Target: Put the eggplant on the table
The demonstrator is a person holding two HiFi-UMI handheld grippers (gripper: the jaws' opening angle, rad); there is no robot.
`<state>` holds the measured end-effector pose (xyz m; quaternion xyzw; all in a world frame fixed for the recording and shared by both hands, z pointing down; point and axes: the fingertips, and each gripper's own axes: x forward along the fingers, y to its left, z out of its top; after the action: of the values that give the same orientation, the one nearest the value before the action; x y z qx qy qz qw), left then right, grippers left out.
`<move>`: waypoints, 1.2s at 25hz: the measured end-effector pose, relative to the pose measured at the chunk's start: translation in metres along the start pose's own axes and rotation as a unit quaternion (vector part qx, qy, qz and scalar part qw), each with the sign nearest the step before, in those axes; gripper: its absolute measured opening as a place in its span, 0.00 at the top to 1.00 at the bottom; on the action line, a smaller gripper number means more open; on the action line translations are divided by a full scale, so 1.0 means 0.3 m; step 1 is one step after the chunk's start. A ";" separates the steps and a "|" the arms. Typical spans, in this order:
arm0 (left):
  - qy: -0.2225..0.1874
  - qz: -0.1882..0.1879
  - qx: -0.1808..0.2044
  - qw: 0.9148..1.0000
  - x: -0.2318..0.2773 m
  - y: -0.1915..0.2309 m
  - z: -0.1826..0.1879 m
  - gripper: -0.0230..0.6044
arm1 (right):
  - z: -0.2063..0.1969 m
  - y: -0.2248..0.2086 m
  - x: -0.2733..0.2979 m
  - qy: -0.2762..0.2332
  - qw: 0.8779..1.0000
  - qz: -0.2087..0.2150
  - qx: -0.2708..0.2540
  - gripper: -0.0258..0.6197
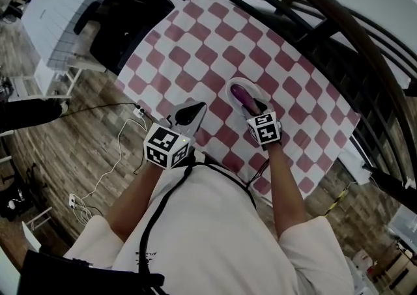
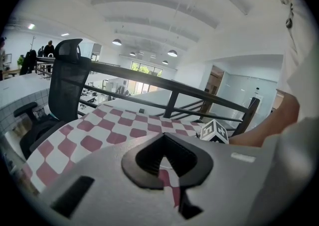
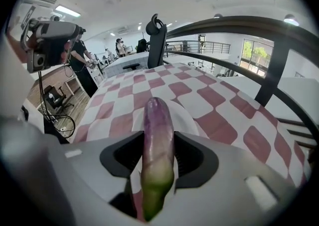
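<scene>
Pink-and-white checked cloth covers the tabletop [image 1: 215, 27] in the head view. The only print is the black-and-white square markers on each gripper's cube and a small dark mark on the person's white shirt [image 1: 215, 235], too small to read. A white oval dish [image 1: 234, 84] sits on the cloth, and a slim purple eggplant [image 1: 240, 97] lies over it. The right gripper [image 1: 251, 106] is over the dish's near end. The left gripper [image 1: 193, 110] is to the left of the dish, near the cloth's edge. Bare cloth stretches beyond the dish and to its left. A black metal railing [image 1: 293, 0] curves past the far side, and wooden floor [image 1: 78, 150] lies off the left edge.

In the left gripper view, the left gripper [image 2: 164, 145] is clenched with nothing in it. Open checked cloth [image 2: 114, 125] lies ahead, with a black mesh office chair [image 2: 67, 80] at its far left edge and the railing [image 2: 174, 90] behind.

In the right gripper view, the right gripper [image 3: 158, 142] grasps the eggplant [image 3: 158, 120] lengthwise, green stem end towards the camera and purple tip over the dish [image 3: 188, 115]. Whether it rests on the dish cannot be told. Clear cloth [image 3: 199, 95] surrounds the dish, bounded on the right by the railing [image 3: 269, 70].
</scene>
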<state>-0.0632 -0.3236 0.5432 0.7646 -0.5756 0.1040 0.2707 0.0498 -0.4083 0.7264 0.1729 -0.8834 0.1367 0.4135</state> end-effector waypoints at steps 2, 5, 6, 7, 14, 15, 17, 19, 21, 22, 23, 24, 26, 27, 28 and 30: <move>0.004 0.003 0.001 1.000 -0.002 0.003 -0.008 0.96 | 0.006 -0.005 0.009 0.001 1.000 -0.001 -0.001 0.66; 0.007 0.005 0.000 1.000 -0.005 0.009 -0.014 0.96 | 0.012 -0.010 0.023 0.008 1.000 -0.007 -0.014 0.66; 0.008 0.005 -0.001 1.000 -0.005 0.010 -0.014 0.96 | 0.012 -0.012 0.026 0.012 1.000 -0.010 -0.022 0.66; 0.008 0.005 -0.001 1.000 -0.004 0.011 -0.013 0.96 | 0.011 -0.015 0.028 0.017 0.999 -0.014 -0.032 0.66; 0.012 -0.002 0.005 1.000 0.007 0.007 -0.007 0.96 | -0.005 -0.029 0.036 0.049 0.995 -0.040 -0.078 0.66; 0.012 -0.003 0.005 1.000 0.008 0.009 -0.006 0.96 | -0.004 -0.029 0.038 0.050 0.995 -0.041 -0.080 0.66; 0.013 -0.003 0.006 1.000 0.009 0.014 -0.004 0.96 | -0.003 -0.031 0.043 0.052 0.995 -0.042 -0.080 0.66; 0.013 -0.002 0.006 1.000 0.010 0.018 -0.005 0.96 | -0.006 -0.032 0.048 0.055 0.995 -0.042 -0.078 0.66; 0.013 -0.002 0.005 1.000 0.010 0.020 -0.007 0.96 | -0.011 -0.034 0.052 0.057 0.995 -0.042 -0.075 0.66; 0.013 -0.001 0.005 1.000 0.010 0.022 -0.007 0.96 | -0.012 -0.036 0.054 0.058 0.995 -0.042 -0.075 0.66; 0.014 -0.001 0.005 1.000 0.010 0.023 -0.007 0.96 | -0.012 -0.037 0.056 0.059 0.994 -0.042 -0.076 0.66; 0.014 -0.002 0.005 1.000 0.010 0.024 -0.007 0.96 | -0.014 -0.039 0.058 0.060 0.994 -0.043 -0.077 0.66; 0.015 -0.002 0.005 1.000 0.009 0.025 -0.007 0.96 | -0.018 -0.042 0.060 0.062 0.994 -0.044 -0.079 0.66; 0.015 -0.002 0.005 1.000 0.008 0.027 -0.007 0.96 | -0.019 -0.042 0.061 0.063 0.994 -0.044 -0.079 0.66; 0.016 -0.001 0.005 1.000 0.007 0.029 -0.006 0.96 | -0.019 -0.042 0.063 0.063 0.994 -0.043 -0.079 0.66; 0.017 0.000 0.005 1.000 0.006 0.036 -0.007 0.96 | -0.018 -0.041 0.067 0.063 0.994 -0.041 -0.079 0.65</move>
<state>-0.0724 -0.3259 0.5489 0.7640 -0.5706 0.1199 0.2762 0.0465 -0.4214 0.7466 0.1674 -0.8558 0.0601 0.4857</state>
